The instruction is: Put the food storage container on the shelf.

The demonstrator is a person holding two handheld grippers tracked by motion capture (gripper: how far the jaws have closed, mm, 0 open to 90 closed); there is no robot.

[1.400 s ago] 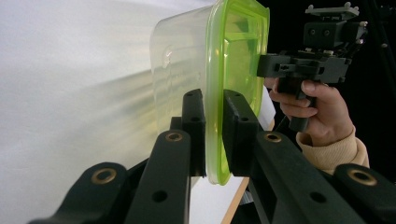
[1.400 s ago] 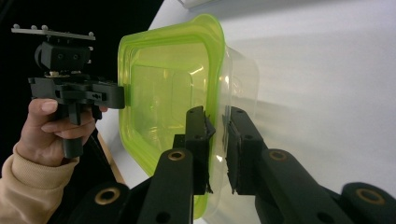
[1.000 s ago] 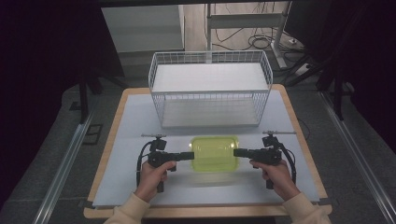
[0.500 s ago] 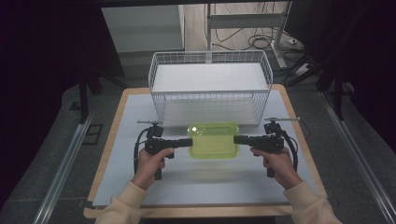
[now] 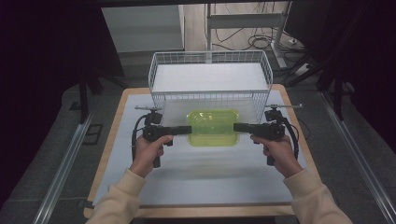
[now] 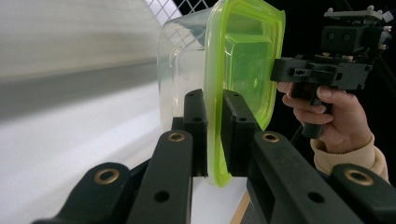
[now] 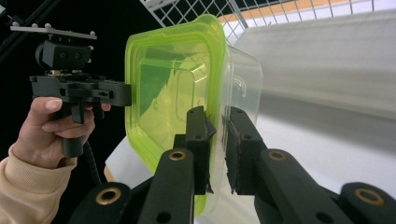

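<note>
A: Where's the clear plastic container with the lime-green lid (image 5: 213,127) right now?

B: Lifted off the tabletop (image 5: 196,182), level, just in front of the white wire basket (image 5: 210,79) that sits at the far edge. The left claw (image 5: 187,130) is clenched on the lid's rim at one short end; in the left gripper view its pads pinch the green lip (image 6: 215,130). The right claw (image 5: 236,127) grips the opposite end the same way, its pads closed on the rim (image 7: 215,140).

A: So the step in hand is a two-handed carry, probably over the basket's near wall?

B: That's my reading. To do it well, both hands should rise together so the container stays flat, and neither should pull outward, since each grip is only on a thin lip that could slip or peel the lid

A: And the wall itself?

B: Get the clear base above the top wire before going forward, then lower evenly onto the basket's white floor and release both ends at once
</note>
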